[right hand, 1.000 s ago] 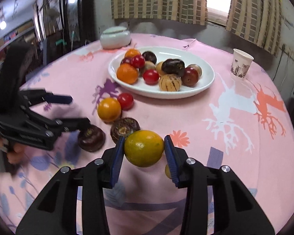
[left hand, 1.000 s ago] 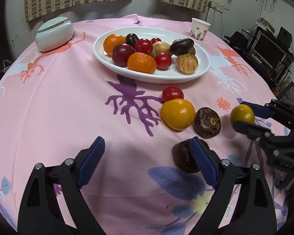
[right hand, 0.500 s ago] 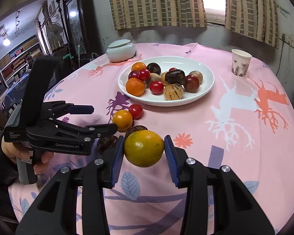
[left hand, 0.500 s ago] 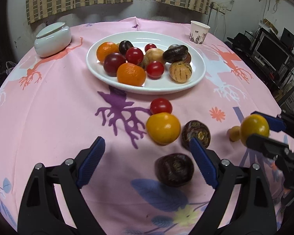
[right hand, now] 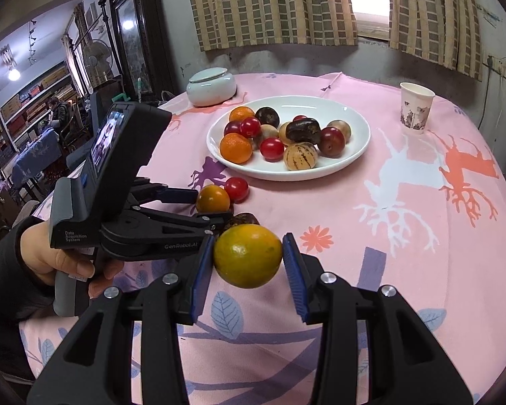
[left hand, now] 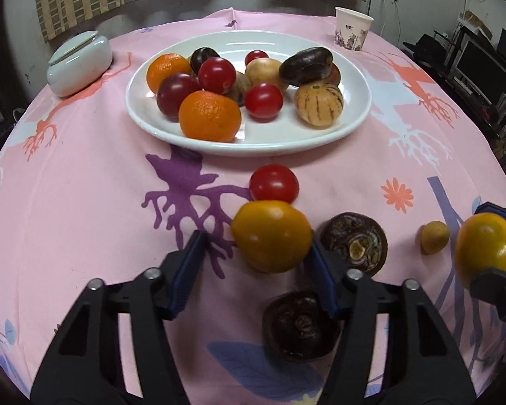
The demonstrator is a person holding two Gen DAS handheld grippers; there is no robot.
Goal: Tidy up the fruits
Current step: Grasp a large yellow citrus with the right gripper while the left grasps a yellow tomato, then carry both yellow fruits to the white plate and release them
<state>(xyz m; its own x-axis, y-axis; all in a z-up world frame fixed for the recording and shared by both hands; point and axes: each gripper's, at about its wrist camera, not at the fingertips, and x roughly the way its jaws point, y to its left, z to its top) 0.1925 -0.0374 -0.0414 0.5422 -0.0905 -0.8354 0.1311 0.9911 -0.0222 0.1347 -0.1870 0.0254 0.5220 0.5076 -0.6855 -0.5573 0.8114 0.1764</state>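
Observation:
A white plate [left hand: 354, 118] [right hand: 354, 155] holds several fruits. On the pink cloth in front of it lie a red tomato [left hand: 274, 183], a yellow-orange fruit [left hand: 271, 235] [right hand: 212, 198], two dark brown fruits [left hand: 354, 243] [left hand: 300, 325] and a small yellow fruit [left hand: 434, 237]. My left gripper [left hand: 256, 270] [right hand: 202, 207] is open, its fingers on either side of the yellow-orange fruit. My right gripper [right hand: 248, 263] [left hand: 496, 246] is shut on a yellow-green citrus fruit [right hand: 247, 255] [left hand: 484, 248], held above the cloth.
A white lidded jar [left hand: 79, 64] [right hand: 212, 85] stands at the back left of the round table. A paper cup [left hand: 352, 28] [right hand: 416, 107] stands at the back right. Shelves and furniture surround the table.
My left gripper moved forward and narrowed around the yellow-orange fruit. My right gripper lifted the citrus fruit higher above the cloth.

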